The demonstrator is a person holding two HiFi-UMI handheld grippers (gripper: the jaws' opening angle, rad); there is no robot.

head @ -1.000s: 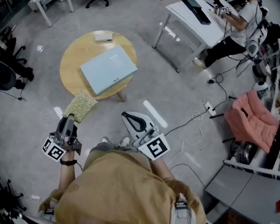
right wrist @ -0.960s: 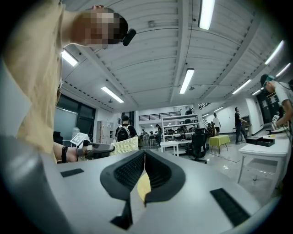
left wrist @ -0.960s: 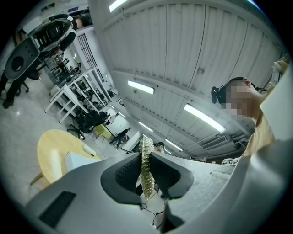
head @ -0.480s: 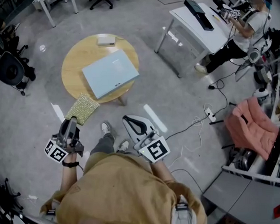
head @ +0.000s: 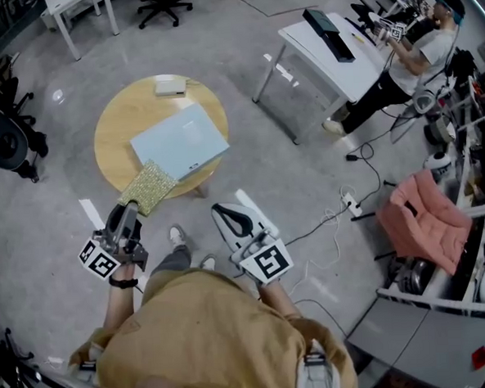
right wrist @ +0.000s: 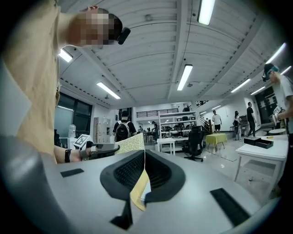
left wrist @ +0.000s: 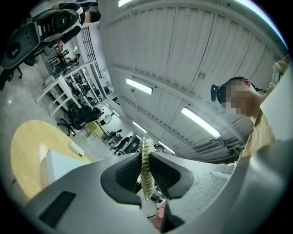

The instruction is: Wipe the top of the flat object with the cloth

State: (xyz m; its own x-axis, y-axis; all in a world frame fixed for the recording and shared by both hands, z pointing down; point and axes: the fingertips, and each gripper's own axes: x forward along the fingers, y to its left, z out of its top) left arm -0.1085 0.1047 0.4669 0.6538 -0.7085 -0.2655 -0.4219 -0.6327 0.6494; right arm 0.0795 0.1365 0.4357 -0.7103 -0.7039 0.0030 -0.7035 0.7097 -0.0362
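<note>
Since a second ago the table (head: 115, 115) has slid a little down and left in the head view, so we judge that we have stepped nearer. The grippers keep their places before the body. The left gripper (head: 125, 211) is clamped on one edge of the gold cloth (head: 148, 187), so the rest hangs free, ready to be laid flat. Its far corner now overlaps the table rim in this view, though it seems to be in the air. The right gripper (head: 220, 210) has its jaws pressed together on nothing that we can name, and we think it is only kept aside. The pale blue board (head: 179, 141) lies askew on the round wooden table, its top bare, apart from a small white box (head: 169, 86) near the far rim. Around are a glossy grey floor (head: 54, 200), cables (head: 326, 217) and a white desk (head: 333, 60) where another person (head: 407, 64) sits.
</note>
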